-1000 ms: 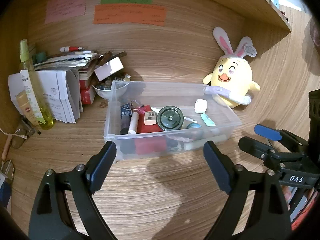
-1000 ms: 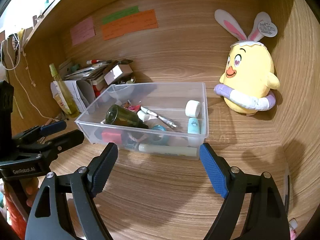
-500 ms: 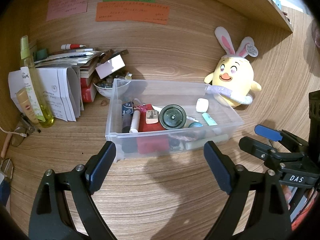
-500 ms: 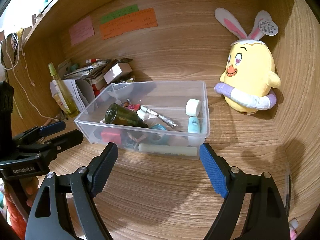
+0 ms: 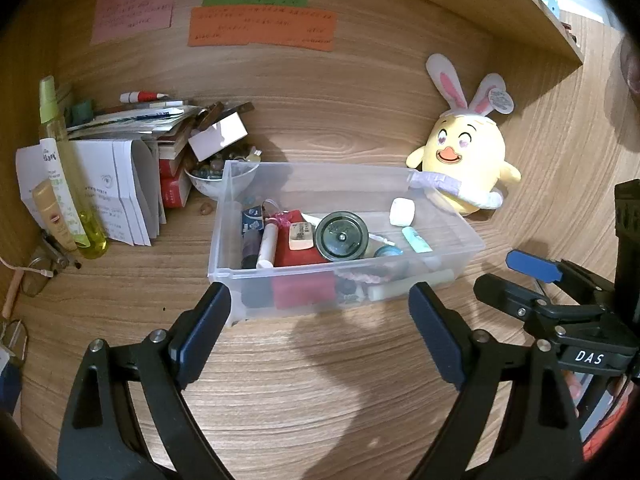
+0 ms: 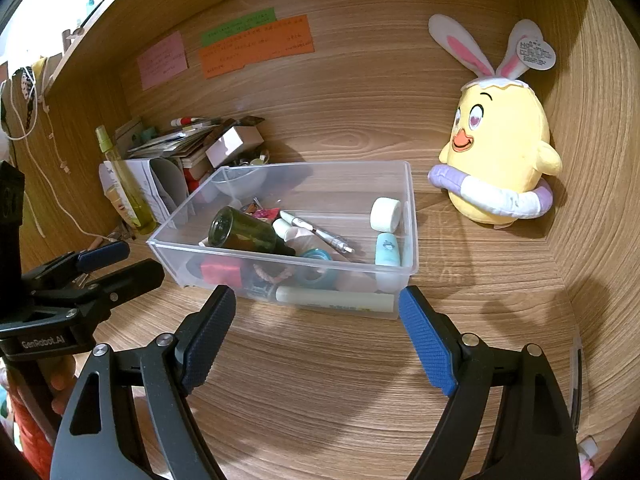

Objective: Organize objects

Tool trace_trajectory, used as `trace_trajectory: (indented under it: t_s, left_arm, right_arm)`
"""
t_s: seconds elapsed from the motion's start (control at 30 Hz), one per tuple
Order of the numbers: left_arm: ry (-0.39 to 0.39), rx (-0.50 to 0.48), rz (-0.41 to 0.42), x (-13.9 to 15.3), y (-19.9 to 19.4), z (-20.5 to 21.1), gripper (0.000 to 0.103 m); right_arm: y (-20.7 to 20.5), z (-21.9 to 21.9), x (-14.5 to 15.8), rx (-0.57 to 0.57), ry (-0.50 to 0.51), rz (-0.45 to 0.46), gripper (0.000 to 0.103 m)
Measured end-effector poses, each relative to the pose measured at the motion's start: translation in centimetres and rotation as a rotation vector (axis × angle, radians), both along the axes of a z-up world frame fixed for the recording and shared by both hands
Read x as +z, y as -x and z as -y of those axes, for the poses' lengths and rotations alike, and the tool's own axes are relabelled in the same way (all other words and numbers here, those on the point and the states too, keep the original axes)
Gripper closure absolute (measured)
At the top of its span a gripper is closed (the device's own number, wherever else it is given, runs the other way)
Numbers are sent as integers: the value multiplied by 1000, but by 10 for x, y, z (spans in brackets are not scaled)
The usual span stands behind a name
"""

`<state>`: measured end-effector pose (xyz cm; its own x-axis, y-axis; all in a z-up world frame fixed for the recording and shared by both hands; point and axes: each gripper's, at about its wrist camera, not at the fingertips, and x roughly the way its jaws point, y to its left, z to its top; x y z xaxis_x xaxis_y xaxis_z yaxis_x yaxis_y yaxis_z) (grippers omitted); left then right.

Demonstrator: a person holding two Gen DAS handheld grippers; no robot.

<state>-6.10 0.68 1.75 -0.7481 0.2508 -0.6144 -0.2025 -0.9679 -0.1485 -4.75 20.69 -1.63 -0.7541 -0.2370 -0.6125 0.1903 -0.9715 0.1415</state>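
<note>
A clear plastic bin [image 5: 460, 220] [image 6: 410, 200] sits on the wooden desk, holding a dark green bottle [image 5: 341, 236] [image 6: 248, 234], a red block [image 5: 298, 256], a white roll [image 6: 385, 209], a pen [image 6: 316, 232] and several other small items. My left gripper [image 5: 320, 334] is open and empty, just in front of the bin. My right gripper [image 6: 318, 338] is open and empty, also just in front of the bin. Each gripper shows at the edge of the other's view.
A yellow chick plush with bunny ears [image 5: 464, 172] [image 6: 500, 160] stands right of the bin. At the left are a stack of books and papers [image 5: 132, 148], a spray bottle [image 5: 60, 168] and a small bowl [image 5: 218, 176]. Sticky notes [image 5: 260, 26] hang on the back wall.
Both grippers have drawn back slightly from the bin and the left view has tilted a little downward. Nothing was taken hold of or let go.
</note>
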Motion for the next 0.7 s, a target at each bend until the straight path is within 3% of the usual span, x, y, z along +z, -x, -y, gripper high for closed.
trace_trajectory:
  t_s: [0.7]
  left_arm:
    - [10,-5,19,-2,1,-2,9]
  right_arm:
    - [2,3,1,4,-3,-5,21]
